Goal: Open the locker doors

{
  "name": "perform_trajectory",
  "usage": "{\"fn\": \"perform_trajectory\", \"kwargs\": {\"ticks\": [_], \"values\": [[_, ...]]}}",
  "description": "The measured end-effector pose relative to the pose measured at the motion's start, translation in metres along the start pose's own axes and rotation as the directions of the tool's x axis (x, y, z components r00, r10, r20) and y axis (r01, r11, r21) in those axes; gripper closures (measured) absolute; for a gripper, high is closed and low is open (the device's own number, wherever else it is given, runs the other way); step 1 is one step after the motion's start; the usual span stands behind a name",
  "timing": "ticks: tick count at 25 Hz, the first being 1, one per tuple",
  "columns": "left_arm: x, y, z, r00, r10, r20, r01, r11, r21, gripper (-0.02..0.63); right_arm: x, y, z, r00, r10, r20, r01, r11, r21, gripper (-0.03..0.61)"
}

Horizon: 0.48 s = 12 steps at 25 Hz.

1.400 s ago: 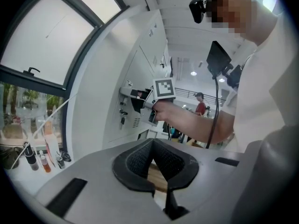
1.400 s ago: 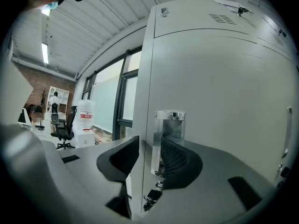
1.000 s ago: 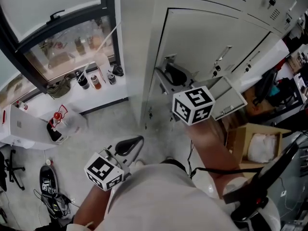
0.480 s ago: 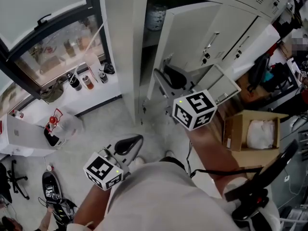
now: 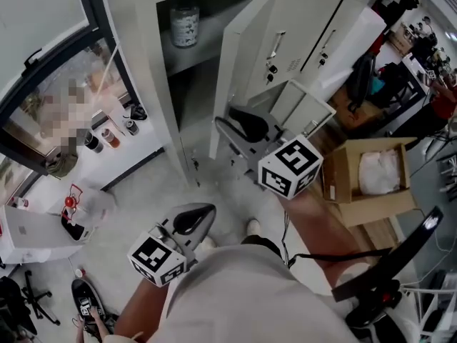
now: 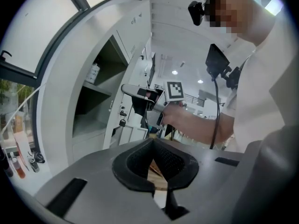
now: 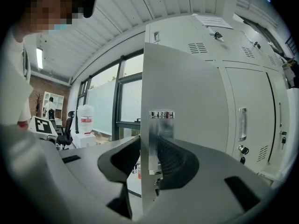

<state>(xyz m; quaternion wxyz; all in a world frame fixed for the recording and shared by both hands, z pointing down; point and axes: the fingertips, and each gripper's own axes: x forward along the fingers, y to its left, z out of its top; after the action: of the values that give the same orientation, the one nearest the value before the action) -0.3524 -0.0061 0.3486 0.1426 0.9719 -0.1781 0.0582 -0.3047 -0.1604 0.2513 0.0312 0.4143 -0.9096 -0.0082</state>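
The grey locker door [image 5: 246, 56] stands swung out from its compartment. My right gripper [image 5: 239, 128] is shut on the door's free edge, and in the right gripper view the door [image 7: 187, 101] runs upright between the two pads of that gripper [image 7: 149, 160]. Inside the locker a shelf holds a white canister [image 5: 184, 26]. My left gripper [image 5: 191, 219] hangs low by my body, away from the locker, shut with nothing in it. From the left gripper view [image 6: 156, 164] I see the open compartment [image 6: 93, 101] and the right gripper [image 6: 140, 92] at the door.
Closed locker doors [image 5: 325, 27] continue to the right. A small grey door or frame [image 5: 303, 109] juts out low beside the right gripper. An open cardboard box [image 5: 368, 174] lies on the floor at right. Bottles [image 5: 107, 136] line the window ledge at left.
The door has swung further open with the right gripper on it, uncovering the shelf and canister. Both grippers have shifted across the floor, and the head view has turned along with them.
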Motion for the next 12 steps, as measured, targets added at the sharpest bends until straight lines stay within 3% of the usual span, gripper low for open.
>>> {"fn": "perform_trajectory", "kwargs": {"ticks": [12], "values": [[0.043,-0.028,-0.002,0.999,-0.036,-0.029,0.037,0.999,0.016,0.604,-0.051,-0.016,-0.006,0.998,0.063,-0.004,-0.063,0.998,0.013,0.472]]}}
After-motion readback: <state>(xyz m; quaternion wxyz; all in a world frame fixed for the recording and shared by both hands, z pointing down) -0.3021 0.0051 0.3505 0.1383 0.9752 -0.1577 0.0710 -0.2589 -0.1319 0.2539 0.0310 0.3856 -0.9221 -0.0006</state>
